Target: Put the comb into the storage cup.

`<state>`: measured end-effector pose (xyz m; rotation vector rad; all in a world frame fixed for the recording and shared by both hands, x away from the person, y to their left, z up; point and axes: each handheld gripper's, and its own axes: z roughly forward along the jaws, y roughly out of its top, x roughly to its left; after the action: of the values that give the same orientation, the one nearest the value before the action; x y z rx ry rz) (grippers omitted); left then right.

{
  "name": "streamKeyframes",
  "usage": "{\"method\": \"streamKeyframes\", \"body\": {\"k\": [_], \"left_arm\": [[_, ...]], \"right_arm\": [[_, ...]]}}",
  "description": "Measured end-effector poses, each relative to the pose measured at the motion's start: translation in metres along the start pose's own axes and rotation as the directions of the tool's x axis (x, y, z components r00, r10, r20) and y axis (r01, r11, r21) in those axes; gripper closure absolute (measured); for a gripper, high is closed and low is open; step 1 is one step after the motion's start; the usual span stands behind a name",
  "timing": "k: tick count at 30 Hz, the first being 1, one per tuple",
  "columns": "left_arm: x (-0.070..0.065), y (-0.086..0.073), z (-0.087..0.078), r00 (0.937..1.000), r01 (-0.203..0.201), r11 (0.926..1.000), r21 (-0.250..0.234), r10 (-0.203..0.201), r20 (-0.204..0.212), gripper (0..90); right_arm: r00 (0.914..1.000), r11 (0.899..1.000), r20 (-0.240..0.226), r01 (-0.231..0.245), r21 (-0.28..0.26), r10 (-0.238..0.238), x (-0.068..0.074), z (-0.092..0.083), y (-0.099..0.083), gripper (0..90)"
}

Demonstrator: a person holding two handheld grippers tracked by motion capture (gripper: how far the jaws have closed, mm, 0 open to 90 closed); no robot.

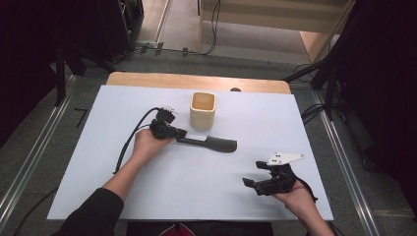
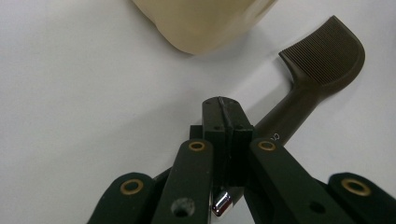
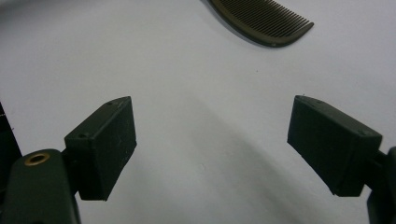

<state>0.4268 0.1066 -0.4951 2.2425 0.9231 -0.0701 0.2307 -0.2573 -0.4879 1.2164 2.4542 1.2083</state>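
A dark comb (image 1: 216,143) lies flat on the white table (image 1: 275,118), just in front of a beige cup (image 1: 202,110). My left gripper (image 1: 181,132) is at the comb's handle end, pointing right. In the left gripper view its jaws (image 2: 219,105) are pressed together. The comb's handle (image 2: 299,107) runs under them toward a shiny metal tip, and the cup (image 2: 201,23) stands just beyond. I cannot tell whether the pads pinch the handle. My right gripper (image 1: 251,183) rests near the front right, open with nothing between its pads (image 3: 212,140). The comb's teeth (image 3: 266,18) show far ahead.
The cup stands upright near the table's back middle. A wooden strip (image 1: 196,79) edges the far side. Dark stands and cables flank the table on the floor.
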Motion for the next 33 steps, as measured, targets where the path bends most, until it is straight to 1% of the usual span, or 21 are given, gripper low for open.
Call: {"method": "streamKeyframes", "body": {"k": [3, 12, 19, 30, 33], "left_arm": [[0.0, -0.001, -0.001, 1.0, -0.003, 1.0, 0.001, 0.003, 0.008, 90.0], [-0.002, -0.005, 0.0, 1.0, -0.004, 1.0, 0.003, 0.004, 0.008, 90.0], [-0.003, -0.01, 0.001, 0.9999, 0.004, 1.0, 0.002, -0.004, 0.012, 90.0], [-0.014, -0.016, -0.002, 0.9998, -0.012, 0.9998, 0.014, 0.011, 0.018, 90.0], [-0.016, -0.017, -0.002, 0.9996, -0.023, 0.9994, 0.028, 0.022, 0.015, 90.0]], "right_arm": [[1.0, 1.0, 0.0, 0.0, 0.001, 0.0, 0.0, 0.0, 0.0, 13.8], [1.0, 1.0, -0.003, 0.001, -0.002, -0.001, 0.0, 0.0, 0.0, 13.8], [1.0, 1.0, -0.006, 0.002, -0.002, -0.002, 0.001, 0.0, 0.0, 13.8], [1.0, 1.0, -0.005, 0.004, -0.002, -0.004, 0.0, 0.0, 0.001, 13.8], [1.0, 1.0, -0.005, 0.004, -0.003, -0.004, 0.001, 0.0, 0.001, 13.8]]}}
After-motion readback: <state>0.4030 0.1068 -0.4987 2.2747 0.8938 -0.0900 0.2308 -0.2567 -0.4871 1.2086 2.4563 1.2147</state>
